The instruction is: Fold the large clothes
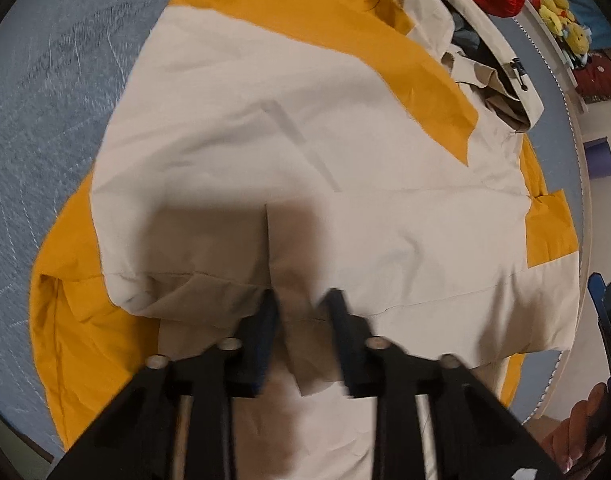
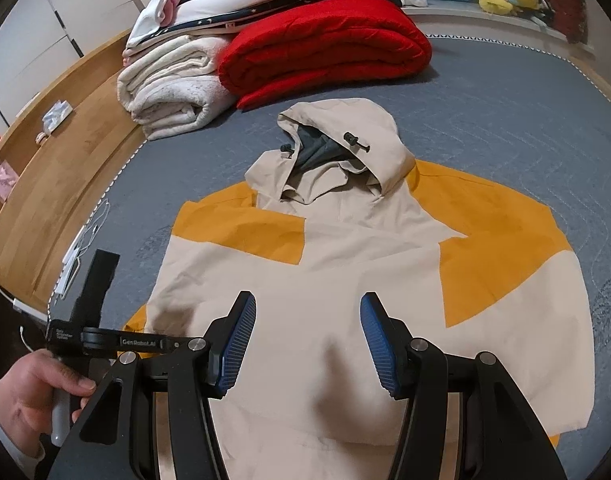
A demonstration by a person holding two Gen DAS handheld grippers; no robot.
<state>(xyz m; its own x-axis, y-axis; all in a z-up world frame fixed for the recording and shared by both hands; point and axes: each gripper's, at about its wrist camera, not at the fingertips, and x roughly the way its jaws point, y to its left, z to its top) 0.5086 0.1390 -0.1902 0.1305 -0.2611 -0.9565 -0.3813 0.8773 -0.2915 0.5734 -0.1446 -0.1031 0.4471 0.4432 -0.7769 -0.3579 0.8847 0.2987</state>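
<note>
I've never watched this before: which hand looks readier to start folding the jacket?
The left, probably. Its fingers are down at the jacket, closing around a beige flap near the hem. The right fingers hang open above the cloth, gripping nothing.

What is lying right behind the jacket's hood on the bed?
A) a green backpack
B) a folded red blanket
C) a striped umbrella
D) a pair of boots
B: in the right wrist view a folded red blanket lies on the bed just beyond the hood of the beige and yellow jacket.
</note>
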